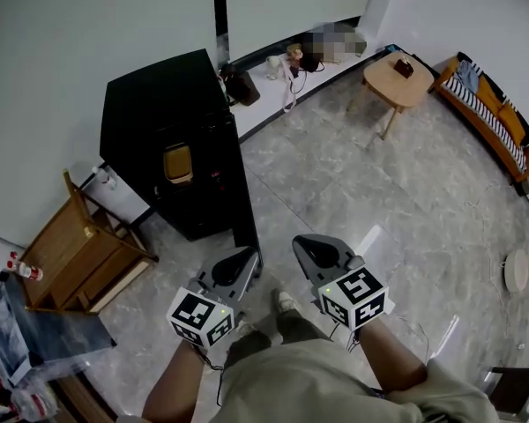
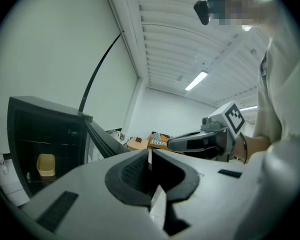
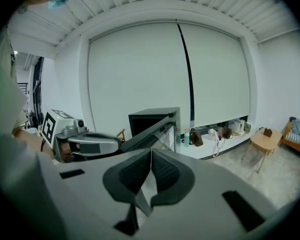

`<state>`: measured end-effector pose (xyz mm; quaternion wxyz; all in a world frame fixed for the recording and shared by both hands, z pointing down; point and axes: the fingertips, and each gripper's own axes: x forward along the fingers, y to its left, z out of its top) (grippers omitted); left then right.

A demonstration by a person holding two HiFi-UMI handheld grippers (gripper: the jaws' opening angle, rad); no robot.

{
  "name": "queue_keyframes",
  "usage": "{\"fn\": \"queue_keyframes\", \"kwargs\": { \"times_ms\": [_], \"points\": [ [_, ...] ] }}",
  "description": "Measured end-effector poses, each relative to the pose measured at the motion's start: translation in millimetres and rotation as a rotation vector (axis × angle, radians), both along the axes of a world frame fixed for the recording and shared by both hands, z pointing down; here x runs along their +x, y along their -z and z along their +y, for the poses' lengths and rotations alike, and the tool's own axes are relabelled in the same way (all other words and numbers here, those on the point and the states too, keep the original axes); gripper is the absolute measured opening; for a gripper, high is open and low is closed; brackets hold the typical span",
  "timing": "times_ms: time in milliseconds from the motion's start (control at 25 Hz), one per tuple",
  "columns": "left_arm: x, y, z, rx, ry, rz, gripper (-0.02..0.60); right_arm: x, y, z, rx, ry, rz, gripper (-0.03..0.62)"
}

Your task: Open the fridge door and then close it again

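Left gripper point(image 1: 247, 256) has its jaws pressed together with nothing between them, and the left gripper view shows just a thin seam at the pads point(image 2: 150, 156). Right gripper point(image 1: 301, 243) is just beside it to the right, also closed and empty. Both are held low in front of the person and point ahead. The tall black fridge point(image 1: 172, 139) stands ahead and to the left of the left gripper. Its dark glass-fronted door point(image 1: 244, 210) is swung wide, with the free edge coming out almost to the left gripper's tip; I can't tell if they touch. Neither gripper holds the door, so I judge the opening is done and the closed tips are placed to push the door back rather than grab it. A small yellow plastic container point(image 1: 178, 163) sits on a shelf inside the cabinet, further ahead-left. A wooden slatted chair point(image 1: 84, 254) is left of the left gripper, close to the fridge's side but out of the door's swing. Far ahead-right of the right gripper stand a round light-wood table point(image 1: 398, 79) and an orange bench with striped cushion point(image 1: 494, 117). A white ledge with a brown bag point(image 1: 242, 86) lies beyond the fridge. The grey marble-tile floor point(image 1: 406, 201) around the door's arc looks free; only the person's own feet point(image 1: 285, 302) are near.
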<state>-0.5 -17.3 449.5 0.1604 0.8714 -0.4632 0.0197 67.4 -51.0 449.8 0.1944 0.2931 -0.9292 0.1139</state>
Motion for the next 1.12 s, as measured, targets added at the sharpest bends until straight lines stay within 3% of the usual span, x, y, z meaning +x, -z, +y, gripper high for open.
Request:
{"fn": "queue_keyframes", "kwargs": {
  "times_ms": [600,1120],
  "points": [
    [71,-2,-44,0.004,-0.102,0.012,0.02,42,-10,-36,-0.026,-0.047,-0.018,-0.003],
    [137,-1,-112,0.07,-0.179,-0.034,0.015,119,-21,-86,-0.054,-0.159,-0.021,-0.003]
  ]
}}
